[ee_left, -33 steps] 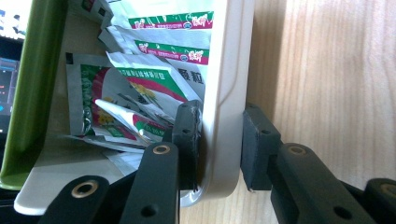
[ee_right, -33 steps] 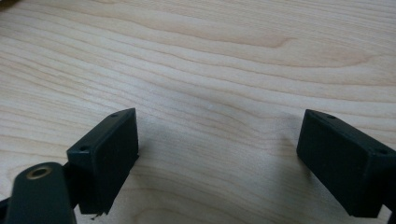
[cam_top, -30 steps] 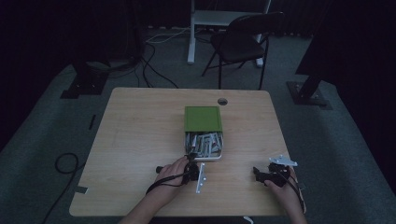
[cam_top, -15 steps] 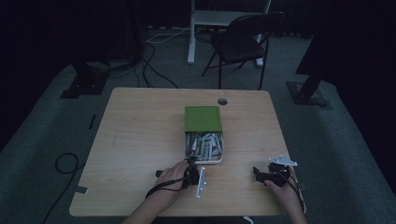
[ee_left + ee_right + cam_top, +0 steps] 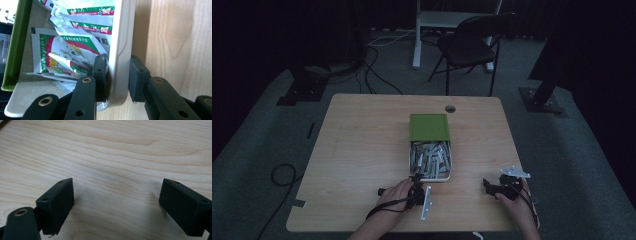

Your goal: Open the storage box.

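The left gripper (image 5: 117, 80) has its two black jaws closed on the near wall of the white box (image 5: 123, 50): one pad sits inside the box against the wall, the other presses the wall from the table side, so the rim is pinched between them. The box is a shallow white tray with rounded corners and a green lid (image 5: 15, 45) hinged open at its far end; in the high view the lid (image 5: 429, 127) lies flat beyond the tray on the wooden table (image 5: 362, 150). Inside lies a loose heap of small paper sachets (image 5: 72, 52), white with green and red bands, a yellow flower print and some lettering, several of them crumpled and leaning against the inner pad. In the high view the box (image 5: 430, 161) stands near the middle of the table, toward the person's side, with the left gripper (image 5: 414, 187) at its near left corner and the left hand (image 5: 397, 192) behind it. The right gripper (image 5: 116, 207) rests over bare wood well to the right of the box, its jaws spread wide with nothing between them; the right hand (image 5: 514, 200) holds it near the table's front edge. Compared with the earlier frames, the left hand has shifted only slightly at the box's near edge, and the box, lid and right gripper lie where they did.
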